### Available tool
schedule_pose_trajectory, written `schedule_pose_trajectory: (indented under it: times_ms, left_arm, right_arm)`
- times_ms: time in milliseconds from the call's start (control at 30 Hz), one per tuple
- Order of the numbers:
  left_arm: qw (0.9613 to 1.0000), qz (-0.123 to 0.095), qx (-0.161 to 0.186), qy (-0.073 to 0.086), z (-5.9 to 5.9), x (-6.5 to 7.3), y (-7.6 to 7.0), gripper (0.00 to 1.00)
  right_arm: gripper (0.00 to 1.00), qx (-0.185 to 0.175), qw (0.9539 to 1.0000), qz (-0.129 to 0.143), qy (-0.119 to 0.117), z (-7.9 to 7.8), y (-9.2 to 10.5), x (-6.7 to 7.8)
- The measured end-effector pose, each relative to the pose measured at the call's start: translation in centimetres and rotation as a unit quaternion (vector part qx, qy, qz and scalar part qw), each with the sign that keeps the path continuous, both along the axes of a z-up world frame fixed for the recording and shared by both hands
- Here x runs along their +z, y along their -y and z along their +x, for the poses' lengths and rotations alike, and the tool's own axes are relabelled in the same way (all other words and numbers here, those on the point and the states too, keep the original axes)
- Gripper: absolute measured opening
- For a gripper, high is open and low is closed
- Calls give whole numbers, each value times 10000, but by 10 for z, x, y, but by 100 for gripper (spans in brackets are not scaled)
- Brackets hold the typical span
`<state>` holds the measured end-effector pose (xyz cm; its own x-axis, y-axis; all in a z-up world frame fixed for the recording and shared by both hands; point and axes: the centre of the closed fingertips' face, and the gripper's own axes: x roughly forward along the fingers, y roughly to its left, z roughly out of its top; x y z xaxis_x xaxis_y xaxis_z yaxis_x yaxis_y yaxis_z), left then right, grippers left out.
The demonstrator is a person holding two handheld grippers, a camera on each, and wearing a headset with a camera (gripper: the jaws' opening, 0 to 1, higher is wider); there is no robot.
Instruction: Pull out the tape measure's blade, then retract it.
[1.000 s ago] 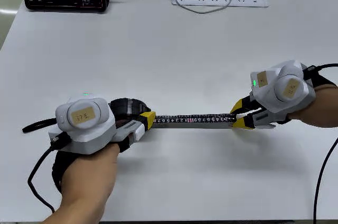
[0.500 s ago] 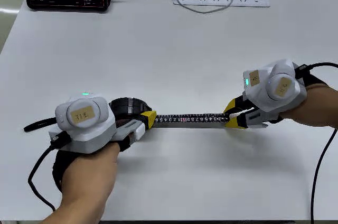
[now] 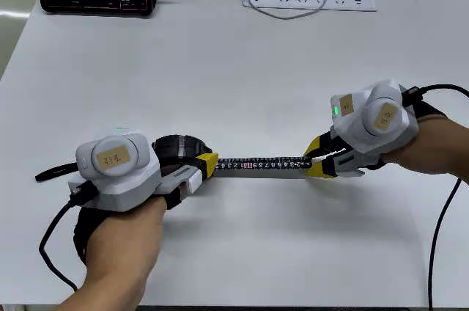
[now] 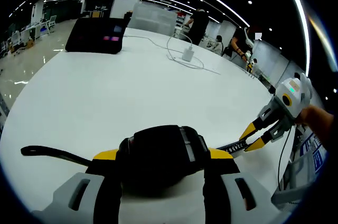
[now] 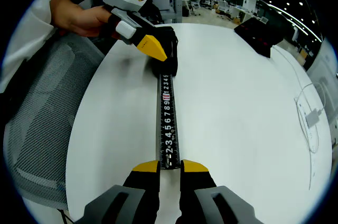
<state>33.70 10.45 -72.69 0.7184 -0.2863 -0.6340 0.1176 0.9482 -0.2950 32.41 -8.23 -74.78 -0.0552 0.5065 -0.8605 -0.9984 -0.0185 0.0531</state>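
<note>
Both jaw pairs are closed: left gripper (image 3: 199, 170) clamps the tape measure case (image 3: 174, 148), right gripper (image 3: 317, 165) pinches the blade (image 3: 260, 165) tip. Best run the blade straight, untwisted, in line with the case.

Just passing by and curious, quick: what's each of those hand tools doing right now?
Left tool: closed on the tape measure case.
Right tool: closed on the end of the blade.

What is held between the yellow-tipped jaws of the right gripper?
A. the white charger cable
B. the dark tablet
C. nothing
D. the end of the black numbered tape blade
D: the right gripper is shut on the tip of the black numbered tape blade, which runs to the round black case.
</note>
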Motion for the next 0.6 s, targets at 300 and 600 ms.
schedule_pose_trajectory:
  times_ms: [300, 600]
  left_arm:
    - [10000, -7, -6, -6, 0, 0, 0, 58]
    - [10000, -55, 2, 4, 1, 0, -1, 58]
  right_arm:
    - [10, 54, 10000, 31, -42, -1, -11, -2]
    - [10, 42, 9998, 152, -95, 0, -23, -2]
